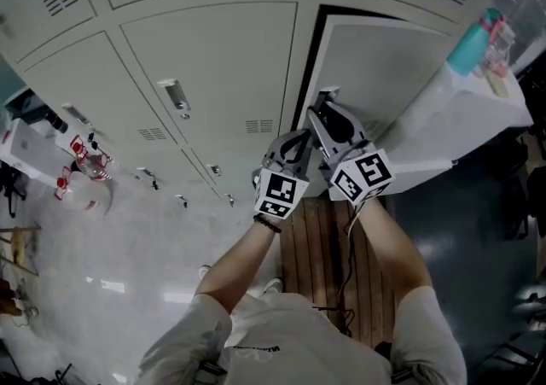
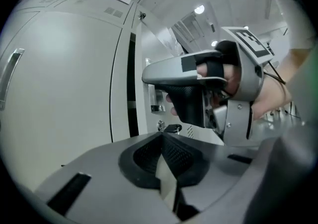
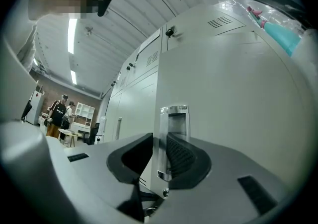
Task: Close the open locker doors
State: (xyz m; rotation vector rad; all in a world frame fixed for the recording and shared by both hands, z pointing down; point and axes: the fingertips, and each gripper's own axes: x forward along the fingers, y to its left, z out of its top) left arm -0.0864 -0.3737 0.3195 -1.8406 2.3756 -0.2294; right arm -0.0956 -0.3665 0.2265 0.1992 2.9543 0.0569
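One pale locker door (image 1: 375,67) stands ajar beside a dark gap (image 1: 314,59). It fills the right gripper view (image 3: 238,94). My right gripper (image 1: 328,117) is at the door's chrome handle (image 3: 174,118). Its jaws straddle the handle's raised rim, the right pad (image 3: 186,161) close against it and the left a little apart. My left gripper (image 1: 294,148) hangs just left of it, jaws shut and empty (image 2: 163,161). In the left gripper view the right gripper (image 2: 166,89) reaches the handle (image 2: 156,101), with a key (image 2: 172,128) below it.
Closed lockers (image 1: 205,76) with their own handles (image 1: 175,95) run to the left. A turquoise bottle (image 1: 469,42) stands on top of the lockers. A wooden bench (image 1: 328,247) is below my arms. Clutter lies on the floor at left (image 1: 85,166). People stand far off (image 3: 59,113).
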